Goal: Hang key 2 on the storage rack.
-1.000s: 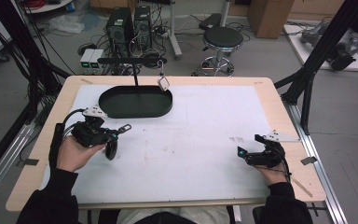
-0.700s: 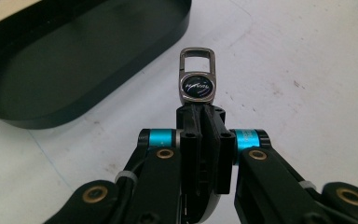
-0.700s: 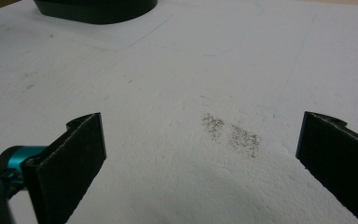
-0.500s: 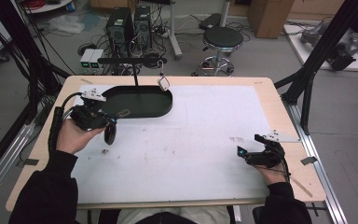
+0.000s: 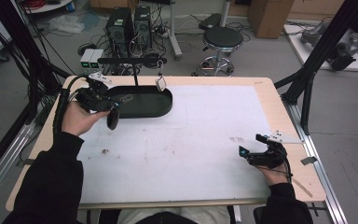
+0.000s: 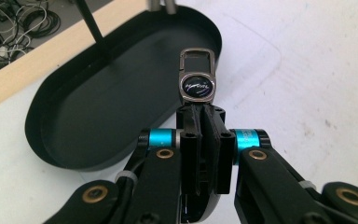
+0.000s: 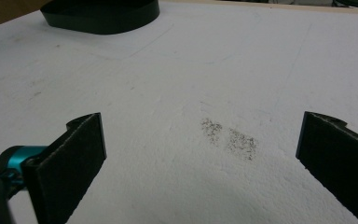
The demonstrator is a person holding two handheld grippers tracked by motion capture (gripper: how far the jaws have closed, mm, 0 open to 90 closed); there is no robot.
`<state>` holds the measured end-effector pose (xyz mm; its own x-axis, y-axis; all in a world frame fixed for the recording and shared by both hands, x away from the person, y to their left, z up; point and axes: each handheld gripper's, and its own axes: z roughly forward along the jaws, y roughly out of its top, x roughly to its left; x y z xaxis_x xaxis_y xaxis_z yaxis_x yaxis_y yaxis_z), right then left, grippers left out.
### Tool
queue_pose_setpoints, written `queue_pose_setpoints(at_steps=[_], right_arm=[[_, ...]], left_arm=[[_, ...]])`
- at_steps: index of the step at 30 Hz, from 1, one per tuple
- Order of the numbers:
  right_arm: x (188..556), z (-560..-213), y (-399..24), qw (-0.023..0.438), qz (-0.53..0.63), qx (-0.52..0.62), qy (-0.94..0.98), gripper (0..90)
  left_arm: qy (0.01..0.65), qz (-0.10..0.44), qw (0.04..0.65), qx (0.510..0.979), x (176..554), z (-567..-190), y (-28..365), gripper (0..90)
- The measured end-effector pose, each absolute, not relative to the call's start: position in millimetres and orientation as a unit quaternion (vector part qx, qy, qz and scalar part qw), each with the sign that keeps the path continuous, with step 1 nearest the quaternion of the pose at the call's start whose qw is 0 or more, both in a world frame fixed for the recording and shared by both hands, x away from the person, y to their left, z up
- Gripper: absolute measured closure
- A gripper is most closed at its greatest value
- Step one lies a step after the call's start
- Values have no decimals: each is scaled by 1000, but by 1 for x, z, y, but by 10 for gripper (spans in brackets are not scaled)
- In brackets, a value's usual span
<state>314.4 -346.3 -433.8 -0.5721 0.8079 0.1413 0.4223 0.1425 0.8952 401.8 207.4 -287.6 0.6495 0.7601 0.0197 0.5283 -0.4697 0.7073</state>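
My left gripper (image 5: 115, 100) hovers at the left end of a black oval tray (image 5: 158, 108). Its jaws are shut on the base of a small metal key clasp with a round dark emblem (image 6: 196, 86), which sticks out over the tray (image 6: 98, 107). In the high view the clasp (image 5: 127, 98) shows as a small pale rectangle above the tray floor. A thin black post rises from the tray and carries a crossbar (image 5: 133, 60), from which a second metal tag (image 5: 161, 83) hangs. My right gripper (image 5: 251, 144) rests low near the table's right front, open and empty (image 7: 205, 140).
A white sheet (image 5: 205, 140) covers the wooden table (image 5: 265, 84), with a grey smudge (image 7: 230, 137) on it between the right jaws. A black frame leg (image 5: 307, 88) stands at the right edge. Computers, cables and a stool (image 5: 221, 39) are on the floor beyond.
The left gripper has carried the clasp forward, from over the sheet to over the tray's left end. The right gripper has stayed put and open.
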Motion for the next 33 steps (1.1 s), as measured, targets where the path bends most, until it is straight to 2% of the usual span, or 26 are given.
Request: queue_pose_setpoints(at_steps=[14, 19, 25, 33], right_arm=[[313, -434, -348, 193, 511, 417, 727, 6], [313, -434, -349, 195, 513, 417, 725, 6], [313, -434, -350, 194, 514, 418, 723, 6], [312, -435, -352, 192, 520, 419, 719, 6]], left_arm=[[380, 187, 341, 839, 432, -270, 207, 850], [375, 199, 340, 839, 443, -263, 203, 851], [378, 205, 366, 825, 453, -257, 197, 850], [382, 223, 356, 823, 472, -256, 185, 850]])
